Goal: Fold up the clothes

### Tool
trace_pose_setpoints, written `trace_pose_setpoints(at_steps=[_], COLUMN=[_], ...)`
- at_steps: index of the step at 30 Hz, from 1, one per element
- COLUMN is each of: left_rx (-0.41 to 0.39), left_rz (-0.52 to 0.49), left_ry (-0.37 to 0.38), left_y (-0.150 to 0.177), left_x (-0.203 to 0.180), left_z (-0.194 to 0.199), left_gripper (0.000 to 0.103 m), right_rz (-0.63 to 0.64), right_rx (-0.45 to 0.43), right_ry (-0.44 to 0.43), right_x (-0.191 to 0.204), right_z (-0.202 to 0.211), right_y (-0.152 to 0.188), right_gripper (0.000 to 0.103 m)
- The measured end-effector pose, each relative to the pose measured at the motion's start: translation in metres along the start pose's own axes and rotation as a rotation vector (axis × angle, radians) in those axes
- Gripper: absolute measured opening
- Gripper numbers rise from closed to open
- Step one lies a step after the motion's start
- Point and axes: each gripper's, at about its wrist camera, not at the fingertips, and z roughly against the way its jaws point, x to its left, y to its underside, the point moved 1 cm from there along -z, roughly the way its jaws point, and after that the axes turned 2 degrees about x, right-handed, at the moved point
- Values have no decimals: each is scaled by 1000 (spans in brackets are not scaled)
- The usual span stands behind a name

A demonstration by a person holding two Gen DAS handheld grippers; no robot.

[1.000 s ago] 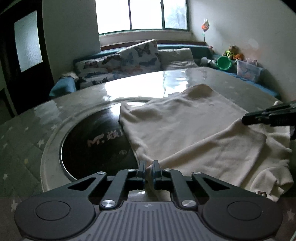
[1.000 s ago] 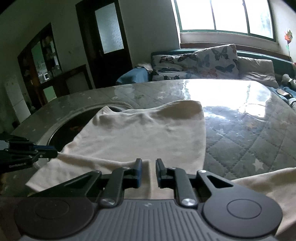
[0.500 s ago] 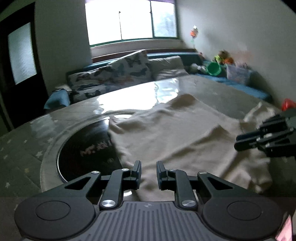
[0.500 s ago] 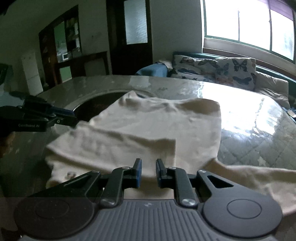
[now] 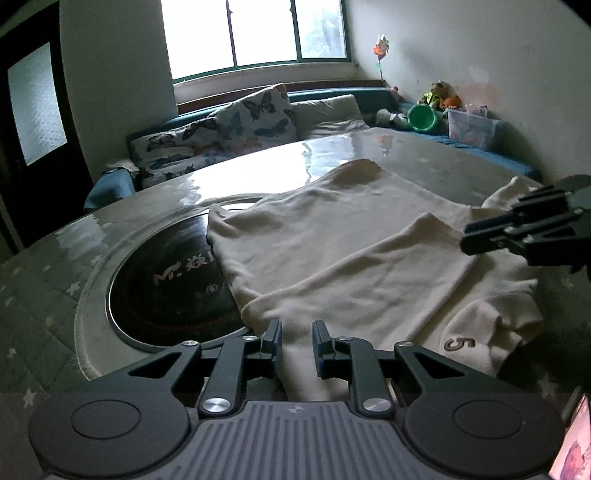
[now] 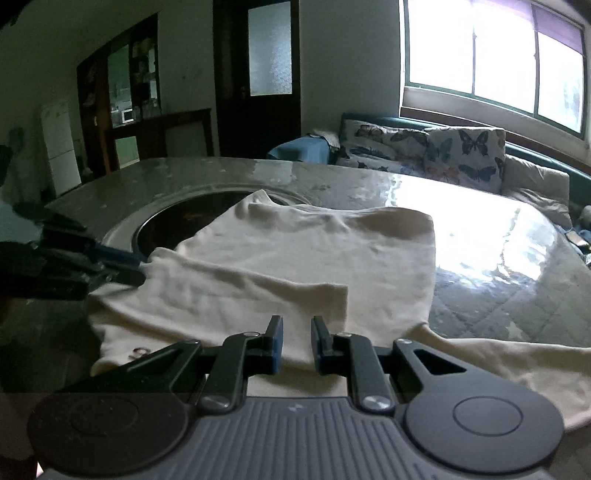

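A cream shirt (image 5: 332, 251) lay spread on the counter (image 5: 258, 173), its left edge hanging over a dark round inset (image 5: 166, 284) in the top. One flap was already laid over the body, its edge running from the near left to the far right; a sleeve cuff marked "5" (image 5: 458, 343) lay at the near right. The left gripper (image 5: 297, 341) hovered at the near edge with its jaws a narrow gap apart and cloth showing in that gap, nothing pinched. The right gripper (image 6: 295, 341) sat likewise at the shirt's near right side, narrowly parted and holding nothing; in the left view it (image 5: 480, 240) hung just over the flap's far right corner, so it was the nearer one to that corner. The shirt's long axis ran away from both grippers toward the far window (image 5: 255, 33). Its other sleeve trailed off to the right (image 6: 517, 362). A partly folded shirt fits either a fold just laid or one about to be taken up. A clear tub (image 5: 471, 129) on the far bench held things too small to tell.
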Motion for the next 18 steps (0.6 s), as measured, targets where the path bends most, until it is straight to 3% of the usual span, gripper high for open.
trace_pose_setpoints(at_steps=[4,9,14,18], left_rx=[8,4,-10,-17], left_rz=[-1,-1,-15,-32], left_ry=[-2,1,22,42], left_y=[2,-4,-13,-22], left_x=[2,1,-11,-24], left_z=[0,2,2,0], left_gripper=[25,27,30,30], right_rz=[12,-64,-174,-276], right_rx=[32,-10,-33,-39], right_ry=[8,8,108,238], right_x=[1,-13,-46,-87], right_z=[-6,18,47,69], right_y=[9,11,23,40], right_gripper=[16,18,22,22])
